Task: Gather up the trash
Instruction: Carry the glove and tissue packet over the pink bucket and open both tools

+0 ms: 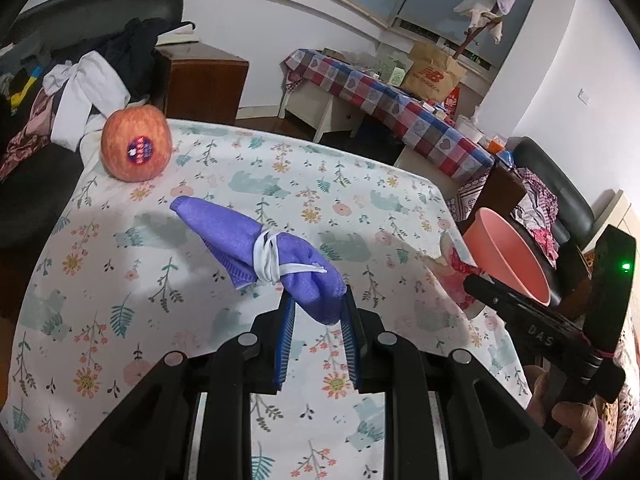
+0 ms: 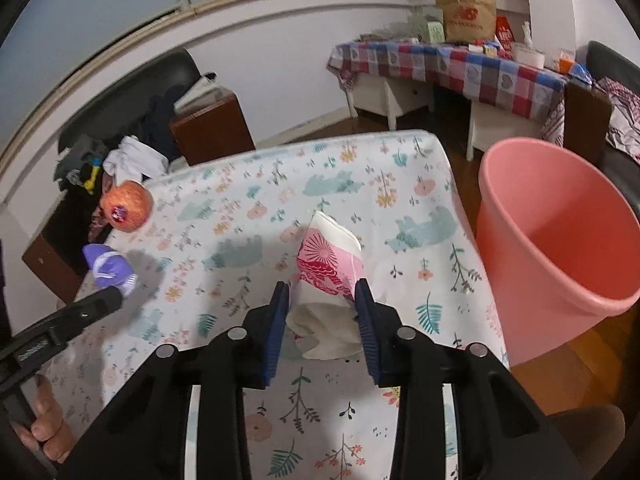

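Observation:
My left gripper [image 1: 318,294] is shut on the near end of a rolled purple face mask [image 1: 256,248] tied with its white strap, held above the floral table. It also shows in the right wrist view [image 2: 110,266]. My right gripper [image 2: 322,290] is shut on a crushed pink and white paper cup [image 2: 330,264], also held over the table. A pink waste bin [image 2: 556,240] stands off the table's right edge; it shows in the left wrist view [image 1: 508,252] too.
An apple with a sticker [image 1: 136,148] sits at the table's far left corner. The floral tablecloth [image 1: 160,320] covers the table. A dark chair with piled clothes [image 1: 80,88] is beyond the left edge. A checked-cloth table [image 2: 460,68] stands at the back.

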Demonstrator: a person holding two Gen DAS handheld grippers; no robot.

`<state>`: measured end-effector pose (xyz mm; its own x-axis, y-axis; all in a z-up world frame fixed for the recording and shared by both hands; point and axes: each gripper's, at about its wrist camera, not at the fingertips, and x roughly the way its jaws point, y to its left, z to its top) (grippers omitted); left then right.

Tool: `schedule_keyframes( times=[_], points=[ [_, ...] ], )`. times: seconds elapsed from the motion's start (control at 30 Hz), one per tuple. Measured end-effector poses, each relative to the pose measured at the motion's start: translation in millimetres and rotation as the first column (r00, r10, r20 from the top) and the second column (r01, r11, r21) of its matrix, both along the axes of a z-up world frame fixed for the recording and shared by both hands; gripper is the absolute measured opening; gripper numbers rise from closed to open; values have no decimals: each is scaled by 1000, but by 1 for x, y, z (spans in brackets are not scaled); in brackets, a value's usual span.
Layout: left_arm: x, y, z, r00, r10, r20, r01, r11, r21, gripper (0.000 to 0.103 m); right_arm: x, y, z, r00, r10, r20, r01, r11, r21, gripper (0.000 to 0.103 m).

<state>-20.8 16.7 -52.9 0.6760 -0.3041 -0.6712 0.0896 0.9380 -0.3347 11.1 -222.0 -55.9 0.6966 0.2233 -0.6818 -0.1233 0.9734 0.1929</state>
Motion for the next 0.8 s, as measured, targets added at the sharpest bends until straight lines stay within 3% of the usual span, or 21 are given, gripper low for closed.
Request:
schedule_keyframes(
  times=[0.33, 0.8],
  points=[
    [1, -17, 13, 999, -39, 37, 39, 999, 12, 21, -9, -19, 21, 997, -8, 75, 5, 999, 47, 34],
    [24, -65, 38, 987, -129, 91, 126, 991, 32, 22, -10, -81, 41, 979, -138, 153, 123, 987, 103, 35]
  ],
)
